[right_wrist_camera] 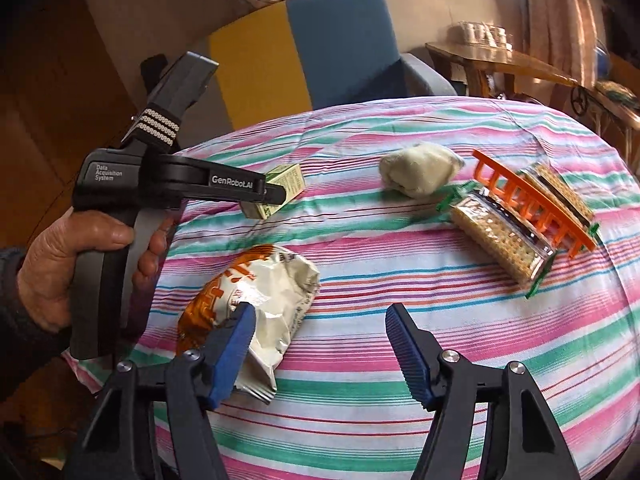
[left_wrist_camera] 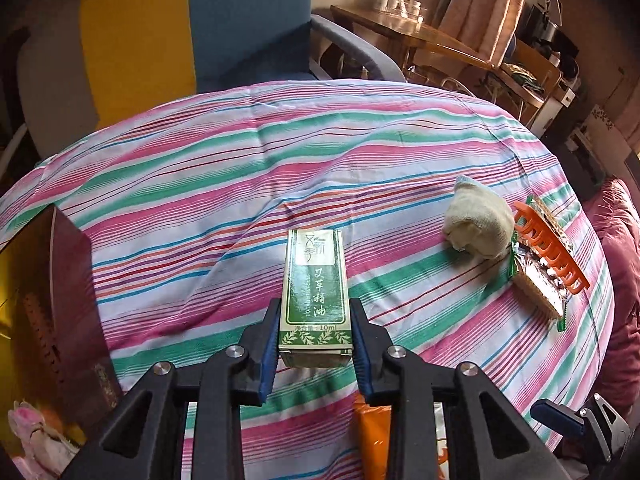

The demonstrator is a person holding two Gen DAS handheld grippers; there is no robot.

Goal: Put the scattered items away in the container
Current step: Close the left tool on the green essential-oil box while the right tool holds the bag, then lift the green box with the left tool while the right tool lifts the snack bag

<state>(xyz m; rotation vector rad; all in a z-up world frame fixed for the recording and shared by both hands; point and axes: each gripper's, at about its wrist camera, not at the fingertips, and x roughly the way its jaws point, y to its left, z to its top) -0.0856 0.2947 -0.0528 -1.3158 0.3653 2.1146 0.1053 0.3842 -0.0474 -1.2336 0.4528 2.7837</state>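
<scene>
the left gripper (left_wrist_camera: 314, 328) has its 2 blue pads pressed on either side of a green and white carton (left_wrist_camera: 314, 292), gripping it near its lower end; in the right wrist view the same carton (right_wrist_camera: 282, 190) sits pinched in the tool's tip, apparently raised off the striped cloth (left_wrist_camera: 240, 160) near the table's left edge, though the height is hard to judge. the right gripper (right_wrist_camera: 320, 340) stands wide apart and holds nothing; its left pad overlaps the edge of an orange and white snack bag (right_wrist_camera: 256, 296) lying crumpled on the cloth, but i cannot tell whether it touches.

further out, a rolled cream sock (right_wrist_camera: 418, 174) lies near the middle, and just beside it an orange plastic rack (right_wrist_camera: 532, 204) rests across cracker packets (right_wrist_camera: 500, 240) with green ends. a dark brown box wall (left_wrist_camera: 68, 280) shows at the left of the left wrist view and may be the container, though i cannot be sure, and its inside is hidden.

as a judgement: 1 item is in hand, and at least 4 lie out on the cloth, so a good share of the tidying remains.

a hand (right_wrist_camera: 76, 264) wraps the left tool's grey handle, squeezing its trigger, sleeve at the wrist, the tool pointing level across the table. the right tool points forward and down over the near edge.
</scene>
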